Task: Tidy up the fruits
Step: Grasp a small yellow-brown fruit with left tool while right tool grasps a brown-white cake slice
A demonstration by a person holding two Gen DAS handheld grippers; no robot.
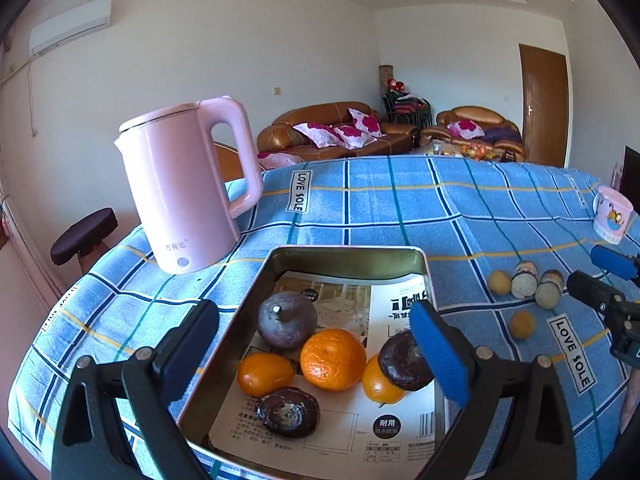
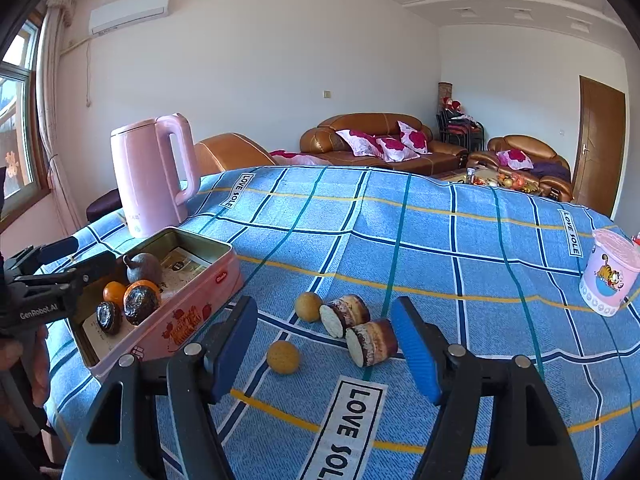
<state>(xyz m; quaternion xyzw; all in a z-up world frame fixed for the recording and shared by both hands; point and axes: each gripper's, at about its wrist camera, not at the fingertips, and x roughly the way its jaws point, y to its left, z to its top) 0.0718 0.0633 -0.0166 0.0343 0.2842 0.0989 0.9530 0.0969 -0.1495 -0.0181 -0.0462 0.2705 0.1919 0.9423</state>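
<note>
From the left wrist, my left gripper [image 1: 316,344] stands wide and empty over the tin [image 1: 348,254]. Between and just beyond its pads lie oranges [image 1: 333,358] and dark fruits [image 1: 287,326], already in the tin. I judge a drop-off is done here.

From the right wrist, my right gripper [image 2: 324,344] is about half open, holding nothing. Two yellow fruits [image 2: 283,356] and two cut pieces [image 2: 370,342] lie on the blue cloth [image 2: 480,240] just ahead of the pads. Next I would close on one and carry it left to the tin.

A shiny metal tin [image 1: 426,264] lined with printed paper [image 1: 394,432] sits on matt woven cloth [image 1: 400,208]; the kettle [image 1: 180,188] is smooth plastic.
</note>
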